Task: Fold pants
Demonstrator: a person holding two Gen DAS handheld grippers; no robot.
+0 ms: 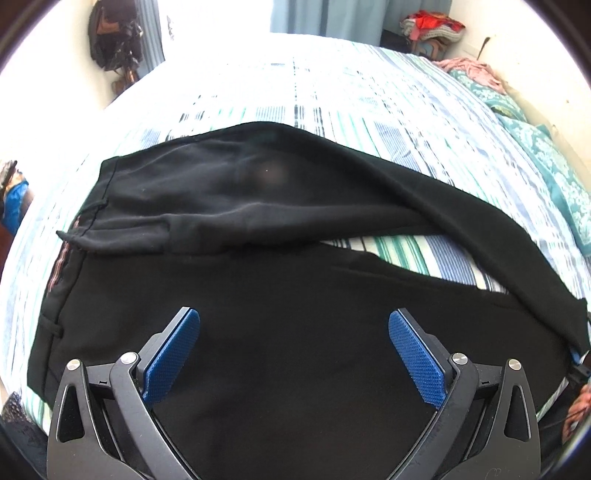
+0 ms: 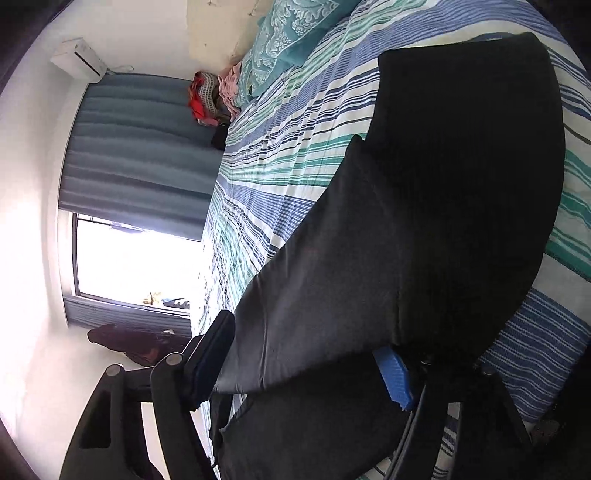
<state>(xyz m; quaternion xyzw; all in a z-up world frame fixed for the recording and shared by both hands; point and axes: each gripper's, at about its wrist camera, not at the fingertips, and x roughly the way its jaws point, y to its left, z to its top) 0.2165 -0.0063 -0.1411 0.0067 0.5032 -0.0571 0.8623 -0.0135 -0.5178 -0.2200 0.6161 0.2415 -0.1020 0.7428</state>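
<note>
Black pants (image 1: 258, 295) lie on a striped bedsheet (image 1: 332, 92), waistband at the left. One leg is folded over the seat and runs off to the right. My left gripper (image 1: 294, 325) hovers just above the near leg, jaws wide open and empty. In the right wrist view my right gripper (image 2: 306, 354) has its jaws spread wide, and a fold of the black pant leg (image 2: 332, 277) lies between the fingers (image 2: 395, 376). The fabric drapes over the gap. The pads do not press it.
Teal patterned pillows (image 1: 554, 173) lie along the bed's right side, also in the right wrist view (image 2: 280, 48). A pile of red and pink clothes (image 1: 432, 26) sits at the far corner. Blue curtains (image 2: 140, 147) and a bright window (image 2: 136, 262) are beyond the bed.
</note>
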